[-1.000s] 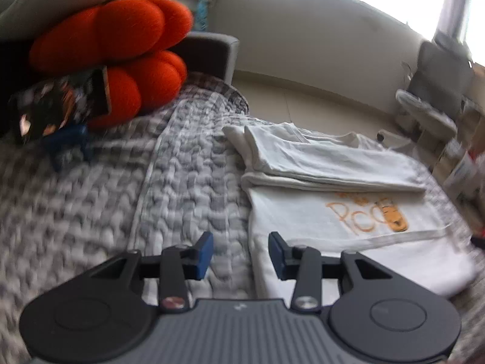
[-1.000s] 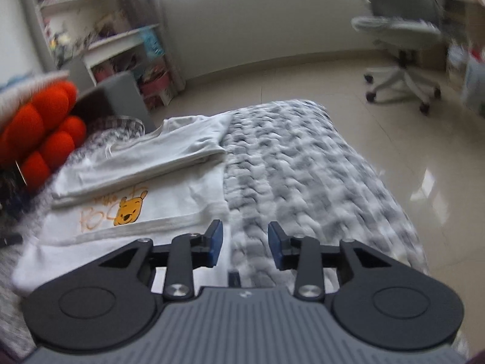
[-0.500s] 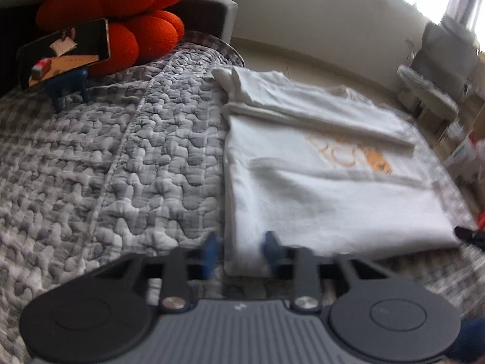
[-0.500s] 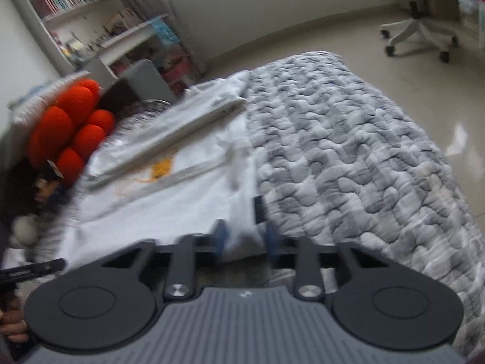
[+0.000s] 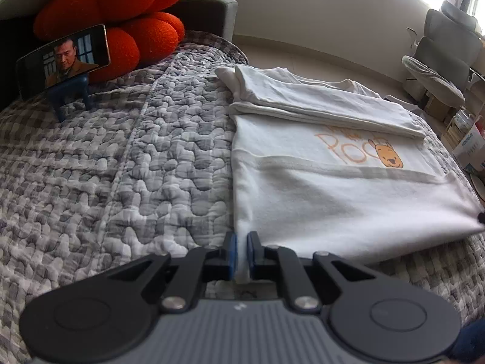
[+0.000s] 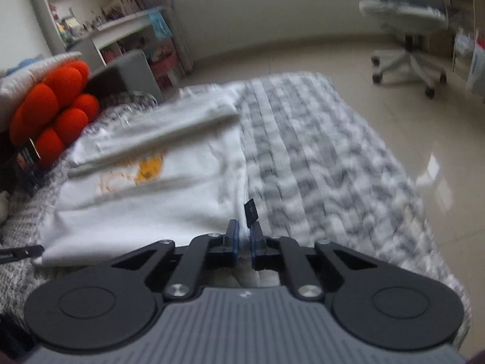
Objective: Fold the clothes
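A white T-shirt (image 5: 333,194) with an orange bear print lies flat on the grey quilted bed, its sides folded in over the middle. My left gripper (image 5: 241,244) is shut on the shirt's near left corner, white cloth pinched between the blue pads. In the right wrist view the same T-shirt (image 6: 145,206) spreads to the left, blurred. My right gripper (image 6: 244,233) is shut on its near right corner, where a small black label (image 6: 251,212) sticks up just past the fingers.
Orange round cushions (image 5: 115,18) and a phone on a blue stand (image 5: 65,60) sit at the head of the bed. The quilt (image 5: 121,176) stretches left of the shirt. An office chair (image 6: 406,27) stands on the tiled floor; shelves (image 6: 106,24) line the wall.
Both grippers came down to the shirt's near edge and closed from open onto its two near corners.
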Demonstrator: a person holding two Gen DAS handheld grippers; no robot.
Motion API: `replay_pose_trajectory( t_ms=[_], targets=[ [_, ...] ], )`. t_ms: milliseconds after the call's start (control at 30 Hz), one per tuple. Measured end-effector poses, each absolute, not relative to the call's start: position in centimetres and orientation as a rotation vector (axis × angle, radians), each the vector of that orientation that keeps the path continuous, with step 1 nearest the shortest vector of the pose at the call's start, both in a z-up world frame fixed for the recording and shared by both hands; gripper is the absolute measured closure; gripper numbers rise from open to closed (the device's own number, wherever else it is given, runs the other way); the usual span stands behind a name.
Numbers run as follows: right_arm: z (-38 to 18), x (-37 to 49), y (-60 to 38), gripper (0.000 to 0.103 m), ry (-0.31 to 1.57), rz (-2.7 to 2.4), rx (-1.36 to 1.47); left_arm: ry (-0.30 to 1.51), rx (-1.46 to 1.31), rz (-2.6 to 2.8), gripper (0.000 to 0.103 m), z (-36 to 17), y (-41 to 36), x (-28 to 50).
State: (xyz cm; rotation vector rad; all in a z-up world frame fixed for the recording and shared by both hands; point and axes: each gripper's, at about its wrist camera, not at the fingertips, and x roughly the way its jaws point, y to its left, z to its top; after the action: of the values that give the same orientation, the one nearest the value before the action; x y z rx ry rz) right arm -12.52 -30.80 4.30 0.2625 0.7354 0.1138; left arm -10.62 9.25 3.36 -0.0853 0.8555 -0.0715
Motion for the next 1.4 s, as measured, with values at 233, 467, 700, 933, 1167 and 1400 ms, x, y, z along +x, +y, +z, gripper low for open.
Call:
replay_pose_trajectory(
  t_ms=[233, 467, 700, 933, 1167, 1400],
  targets=[
    [1.2, -11.8, -30.9, 0.097, 0.783, 0.102, 0.232, 0.848, -0.039, -0.062, 0.09, 3.2, 8.8, -10.6],
    [2.4, -12.3, -30.1, 0.074, 0.776, 0.09, 0.139, 0.832, -0.041, -0.04, 0.074, 4.4, 9.3, -10.7],
    [4.5, -13.5, -30.7, 0.071, 0.712, 0.04, 0.129, 0.763, 0.001, 0.042, 0.071, 7.1, 10.2, -11.4],
    [6.0, -13.1, -26.8, 0.071, 0.719, 0.215, 0.139, 0.705, 0.046, -0.067, 0.07, 9.0, 6.6, -12.5],
    [4.2, -10.5, -21.8, 0.071, 0.822, 0.335, 0.054, 0.786, 0.051, -0.202, 0.07, 5.9, 1.8, -10.9],
    [2.5, -8.0, -16.7, 0.071, 0.922, 0.456, -0.033, 0.812, 0.107, -0.175, 0.067, 4.1, 1.1, -10.3]
  ],
)
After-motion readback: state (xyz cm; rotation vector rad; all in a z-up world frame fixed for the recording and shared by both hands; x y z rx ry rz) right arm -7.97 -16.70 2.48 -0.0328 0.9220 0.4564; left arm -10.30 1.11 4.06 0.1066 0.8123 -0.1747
